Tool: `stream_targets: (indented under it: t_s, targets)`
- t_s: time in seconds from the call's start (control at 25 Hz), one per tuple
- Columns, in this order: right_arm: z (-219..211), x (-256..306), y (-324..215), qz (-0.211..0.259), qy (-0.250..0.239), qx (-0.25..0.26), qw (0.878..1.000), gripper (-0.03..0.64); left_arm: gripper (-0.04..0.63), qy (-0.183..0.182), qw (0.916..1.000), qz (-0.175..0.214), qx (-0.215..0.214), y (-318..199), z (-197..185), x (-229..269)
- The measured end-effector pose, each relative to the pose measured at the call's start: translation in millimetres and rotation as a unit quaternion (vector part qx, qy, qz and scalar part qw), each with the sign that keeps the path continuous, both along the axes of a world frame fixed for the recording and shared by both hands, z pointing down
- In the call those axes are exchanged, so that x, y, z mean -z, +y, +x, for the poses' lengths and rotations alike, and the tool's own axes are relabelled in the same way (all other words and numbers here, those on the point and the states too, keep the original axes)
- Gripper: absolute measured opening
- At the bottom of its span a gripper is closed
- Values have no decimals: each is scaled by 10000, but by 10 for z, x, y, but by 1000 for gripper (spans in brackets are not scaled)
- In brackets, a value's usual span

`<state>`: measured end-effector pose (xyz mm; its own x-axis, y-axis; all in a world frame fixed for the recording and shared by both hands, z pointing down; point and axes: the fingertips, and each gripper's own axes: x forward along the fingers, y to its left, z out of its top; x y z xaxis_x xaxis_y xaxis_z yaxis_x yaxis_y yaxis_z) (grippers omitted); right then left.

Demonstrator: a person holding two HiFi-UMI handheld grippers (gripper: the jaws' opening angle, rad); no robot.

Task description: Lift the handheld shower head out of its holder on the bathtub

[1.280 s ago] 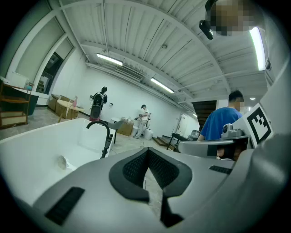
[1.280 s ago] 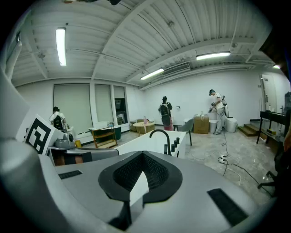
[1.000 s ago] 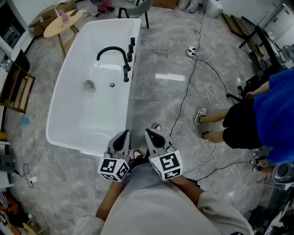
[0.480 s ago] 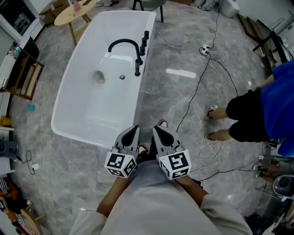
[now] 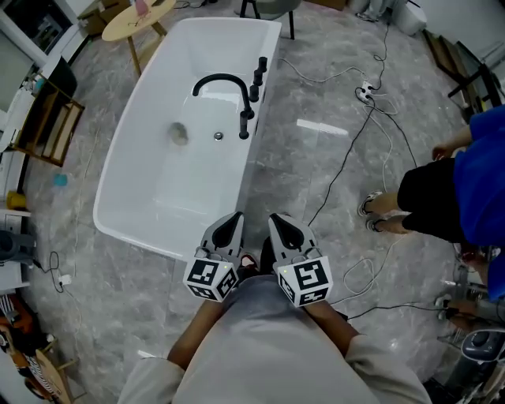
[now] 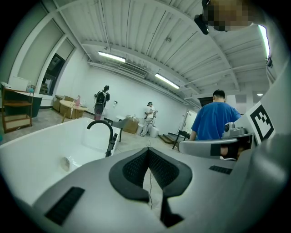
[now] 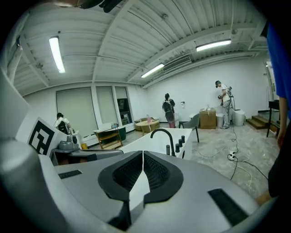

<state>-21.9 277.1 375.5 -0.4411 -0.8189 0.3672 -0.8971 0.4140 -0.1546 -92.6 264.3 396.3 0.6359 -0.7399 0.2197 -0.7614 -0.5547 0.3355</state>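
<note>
The white bathtub (image 5: 126, 181) lies ahead and to the left on the grey floor. A black arched spout (image 5: 221, 81) rises from the tub's right rim, and beside it stands a row of black upright fittings (image 5: 257, 77). From here I cannot tell which of them is the shower head. My left gripper (image 5: 233, 218) and right gripper (image 5: 278, 220) hang side by side just short of the tub's near end, both shut and empty. The left gripper view has the shut left gripper (image 6: 148, 151) with the spout (image 6: 102, 131) far ahead. The right gripper view shows the right gripper (image 7: 142, 154), the spout (image 7: 163, 134) and the fittings (image 7: 180, 144).
A person in a blue shirt (image 5: 473, 173) stands at the right. Black cables (image 5: 347, 158) and a power strip (image 5: 365, 93) lie on the floor right of the tub. A round wooden table (image 5: 136, 19) and a wooden rack (image 5: 49, 130) stand left of it.
Both grippers have moved forward together toward the tub's near end and stayed shut. The tub and spout now sit further right in the head view.
</note>
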Motion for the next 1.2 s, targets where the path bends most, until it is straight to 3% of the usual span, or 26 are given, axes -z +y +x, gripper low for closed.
stream_targets:
  t_s: [0.6, 0.92, 1.2]
  targets:
    - [646, 0, -1203, -59, -219, 156, 9996, 18, 5, -236, 9997, -72, -50, -1138, 647, -71]
    - [1043, -3, -1564, -51, -208, 246, 9995, 18, 5, -262, 9992, -263, 174, -1530, 875, -202]
    - [1137, -64, -1638, -97, -285, 427, 9986, 20, 5, -321, 9989, -125, 323, -1625, 1047, -173]
